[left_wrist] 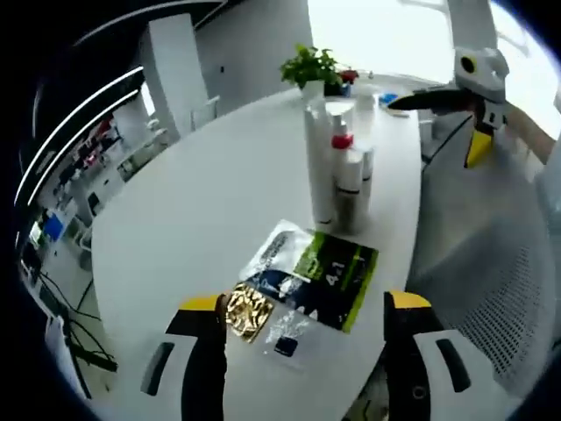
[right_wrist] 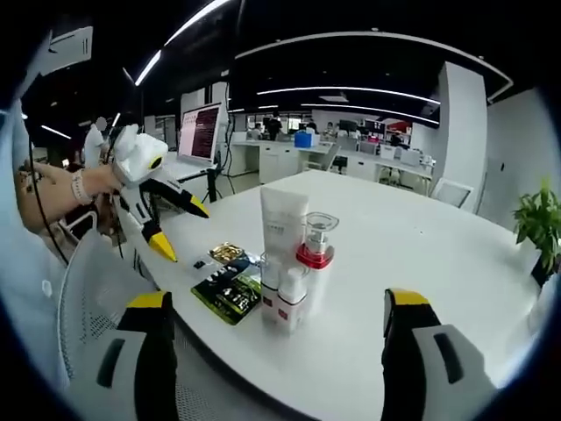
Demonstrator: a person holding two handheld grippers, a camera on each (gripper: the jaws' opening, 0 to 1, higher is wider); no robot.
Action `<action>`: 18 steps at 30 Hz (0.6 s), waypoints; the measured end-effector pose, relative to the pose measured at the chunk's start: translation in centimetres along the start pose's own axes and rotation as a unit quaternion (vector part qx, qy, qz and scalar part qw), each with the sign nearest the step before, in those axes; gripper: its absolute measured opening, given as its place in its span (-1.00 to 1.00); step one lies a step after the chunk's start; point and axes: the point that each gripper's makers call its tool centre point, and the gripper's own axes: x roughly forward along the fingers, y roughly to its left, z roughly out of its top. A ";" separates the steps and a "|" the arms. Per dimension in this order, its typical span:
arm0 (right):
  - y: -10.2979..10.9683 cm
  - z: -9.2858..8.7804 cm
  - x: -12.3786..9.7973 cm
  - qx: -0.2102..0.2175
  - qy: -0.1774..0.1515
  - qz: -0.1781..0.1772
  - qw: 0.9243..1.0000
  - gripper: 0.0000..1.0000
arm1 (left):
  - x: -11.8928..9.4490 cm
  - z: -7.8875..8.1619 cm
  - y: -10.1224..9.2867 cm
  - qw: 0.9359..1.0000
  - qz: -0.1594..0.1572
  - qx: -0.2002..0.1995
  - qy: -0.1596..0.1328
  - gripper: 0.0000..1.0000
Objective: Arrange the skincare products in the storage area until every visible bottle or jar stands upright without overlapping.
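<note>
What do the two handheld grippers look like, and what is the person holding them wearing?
Left gripper: white rounded body with a yellow-ringed spot, two black jaws tipped yellow. Right gripper has the same white body and black, yellow-tipped jaws. Up close, the jaws carry white sides with dark slots. A light bracelet circles the wrist; a pale sleeve shows.

Both views face each other across the table (left_wrist: 193, 202), sharing the upright bottles (right_wrist: 289, 263) and sachets (left_wrist: 302, 281).
</note>
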 end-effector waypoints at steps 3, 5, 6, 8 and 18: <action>-0.1 0.3 0.0 -0.001 -0.007 -0.003 1.000 0.99 | -0.5 0.6 -0.4 1.000 0.009 -0.014 -0.015 0.45; -0.2 0.4 -0.1 0.000 -0.010 -0.006 1.000 0.99 | -0.8 0.9 -0.8 0.999 0.014 -0.024 -0.029 0.54; -0.3 0.5 -0.2 0.001 -0.011 -0.008 1.000 0.99 | -1.0 1.0 -0.9 0.999 0.016 -0.029 -0.033 0.57; -0.4 0.5 -0.3 0.003 -0.013 -0.009 1.000 0.99 | -1.3 1.1 -1.2 0.998 0.019 -0.035 -0.041 0.56; -0.2 0.1 -0.4 0.005 -0.006 -0.003 1.000 0.99 | -3.0 1.8 -1.9 0.994 0.043 -0.065 -0.082 0.78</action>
